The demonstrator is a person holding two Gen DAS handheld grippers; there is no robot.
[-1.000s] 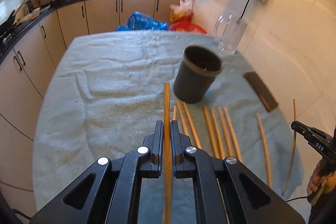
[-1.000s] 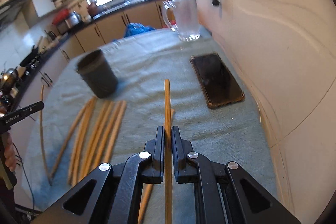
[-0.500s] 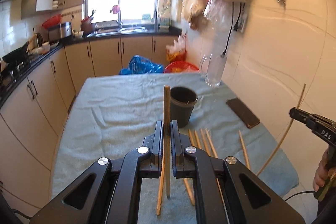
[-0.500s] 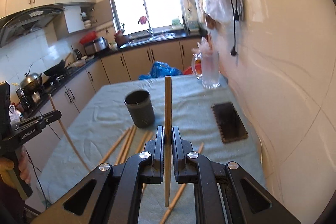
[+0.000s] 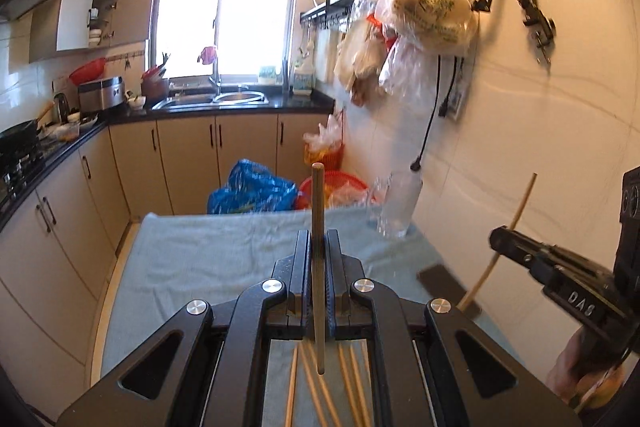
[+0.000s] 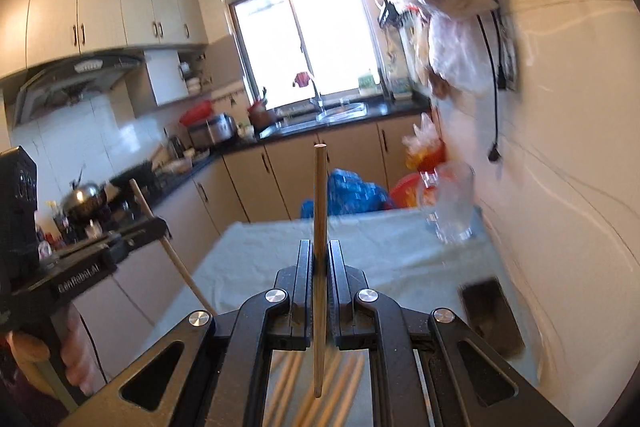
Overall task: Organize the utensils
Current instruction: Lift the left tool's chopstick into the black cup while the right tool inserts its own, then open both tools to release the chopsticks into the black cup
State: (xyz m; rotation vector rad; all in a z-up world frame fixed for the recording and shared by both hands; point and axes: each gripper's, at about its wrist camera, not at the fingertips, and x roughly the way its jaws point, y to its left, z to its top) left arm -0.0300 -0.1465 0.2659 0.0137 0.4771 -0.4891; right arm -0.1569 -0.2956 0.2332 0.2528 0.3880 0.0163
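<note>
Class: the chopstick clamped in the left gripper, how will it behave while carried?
The chopstick looks stiff, showing no bend. Clamped at one spot by the left gripper, it may pivot. It looks round and smooth, so it probably rolls if dropped.

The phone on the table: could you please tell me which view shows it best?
The right wrist view: the phone lies flat beside the wall, its whole dark face visible, though blurred. In the left wrist view the phone is a thin foreshortened sliver, crossed by the chopstick that the right claw holds.
</note>
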